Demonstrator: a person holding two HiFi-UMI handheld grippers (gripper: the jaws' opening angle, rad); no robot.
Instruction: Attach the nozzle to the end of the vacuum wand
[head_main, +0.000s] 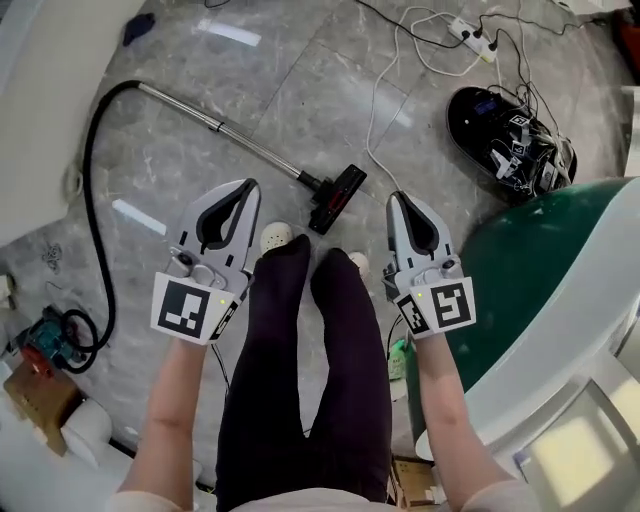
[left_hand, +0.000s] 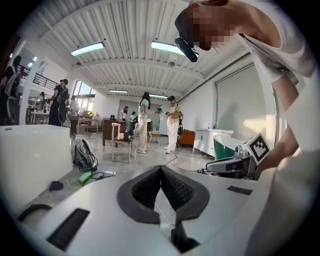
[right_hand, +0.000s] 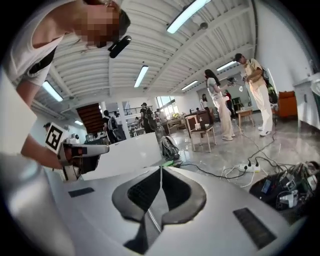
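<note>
On the grey stone floor (head_main: 190, 170) lies the long silver metal vacuum wand (head_main: 215, 125). Its long axis runs from far left to near right. The flat black floor nozzle (head_main: 338, 196) sits at its near right end, just in front of the person's feet, and it lies across the wand's line. A black hose (head_main: 92, 200) bends from the wand's far left end toward the near left.

The person's bare forearms (head_main: 170, 410) reach forward, side by side and apart. The left gripper (head_main: 243, 192) and the right gripper (head_main: 398, 203) both have the jaws fully together, with nothing between them.

The joint between wand and nozzle is too small to judge. The hose's near end reaches an object at the left edge that is hard to make out.
</note>
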